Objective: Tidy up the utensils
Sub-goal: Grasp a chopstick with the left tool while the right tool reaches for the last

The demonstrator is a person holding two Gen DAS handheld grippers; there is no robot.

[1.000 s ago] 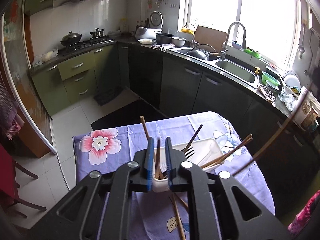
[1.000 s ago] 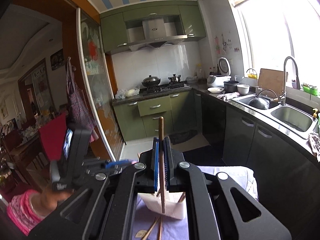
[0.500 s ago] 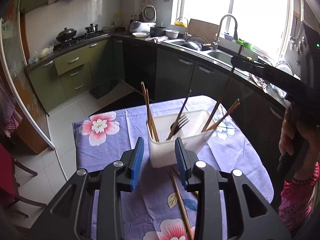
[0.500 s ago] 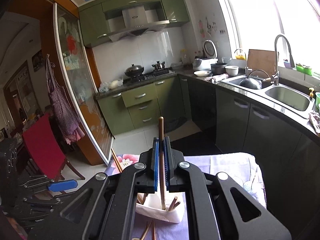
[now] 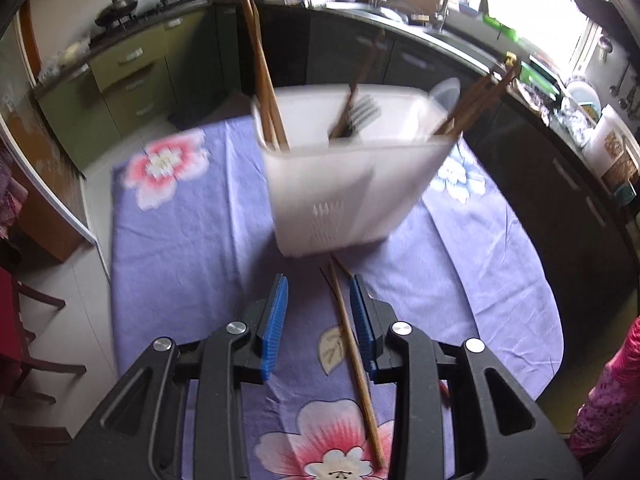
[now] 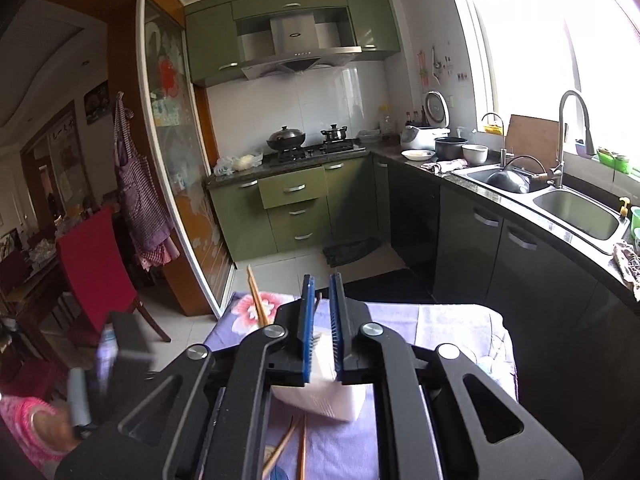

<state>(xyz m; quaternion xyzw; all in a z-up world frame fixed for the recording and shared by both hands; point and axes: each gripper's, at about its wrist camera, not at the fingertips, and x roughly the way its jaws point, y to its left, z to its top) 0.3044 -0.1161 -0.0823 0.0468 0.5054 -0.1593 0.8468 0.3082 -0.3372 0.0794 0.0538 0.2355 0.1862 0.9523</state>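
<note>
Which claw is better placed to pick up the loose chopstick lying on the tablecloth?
Left. The left claw is open, with the chopstick lying between its fingers; the right claw sits higher, above the white utensil holder.

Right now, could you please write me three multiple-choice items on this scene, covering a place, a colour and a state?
1. Where does the loose chopstick lie?
A. in the sink
B. on the tablecloth in front of the white holder
C. on the stove

2. What colour are the left gripper pads?
A. red
B. yellow
C. blue

3. How does the right gripper stand?
A. slightly open, holding nothing
B. shut on a fork
C. shut on a bowl

Answers: 1 B, it lies on the floral cloth just below the holder. 2 C, both pads show blue. 3 A, a bare gap shows between its pads.
</note>
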